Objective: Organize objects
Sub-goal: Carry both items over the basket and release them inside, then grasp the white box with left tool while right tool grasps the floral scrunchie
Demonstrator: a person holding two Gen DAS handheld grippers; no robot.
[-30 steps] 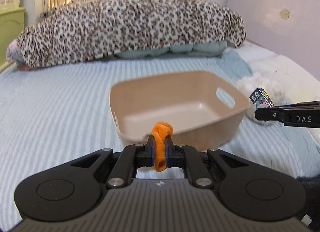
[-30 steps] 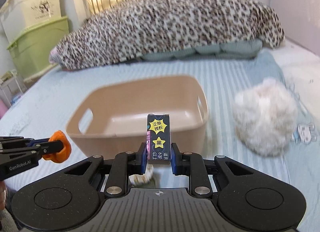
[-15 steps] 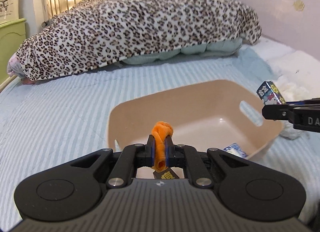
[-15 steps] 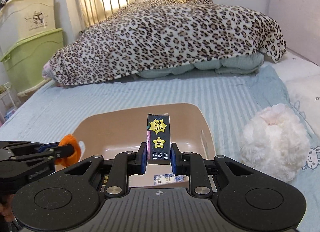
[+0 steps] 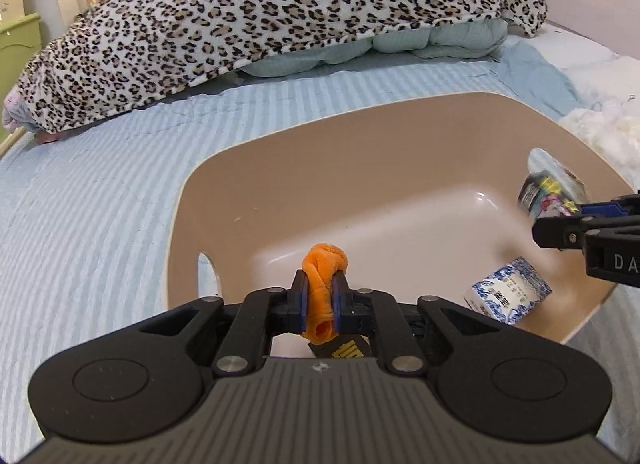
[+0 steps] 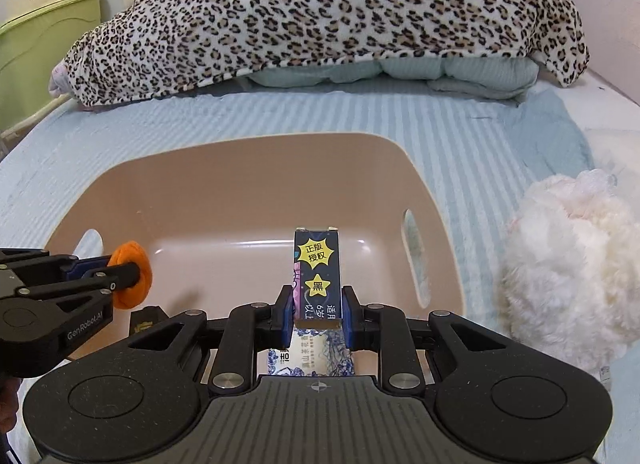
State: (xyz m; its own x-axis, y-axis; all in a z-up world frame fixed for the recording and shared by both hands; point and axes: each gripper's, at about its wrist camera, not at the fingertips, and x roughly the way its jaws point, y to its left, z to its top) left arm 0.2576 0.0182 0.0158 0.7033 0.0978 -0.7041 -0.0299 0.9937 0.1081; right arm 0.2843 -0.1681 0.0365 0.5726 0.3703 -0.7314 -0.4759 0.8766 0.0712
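The beige plastic tub [image 6: 248,180] sits on the striped blue bed [image 6: 460,120]. Inside it lie a blue-and-white patterned carton [image 5: 508,296] and a small dark box [image 6: 146,320]. Right of the tub rests a fluffy white plush [image 6: 572,264]; behind it, a leopard-print blanket [image 6: 328,8].

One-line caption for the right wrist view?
Right hand-held gripper holds a dark card box over the beige basin.

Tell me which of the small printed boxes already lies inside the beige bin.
The blue-and-white patterned box, resting on the beige bin's floor. The dark box with yellow stars is held above it in the right claw.
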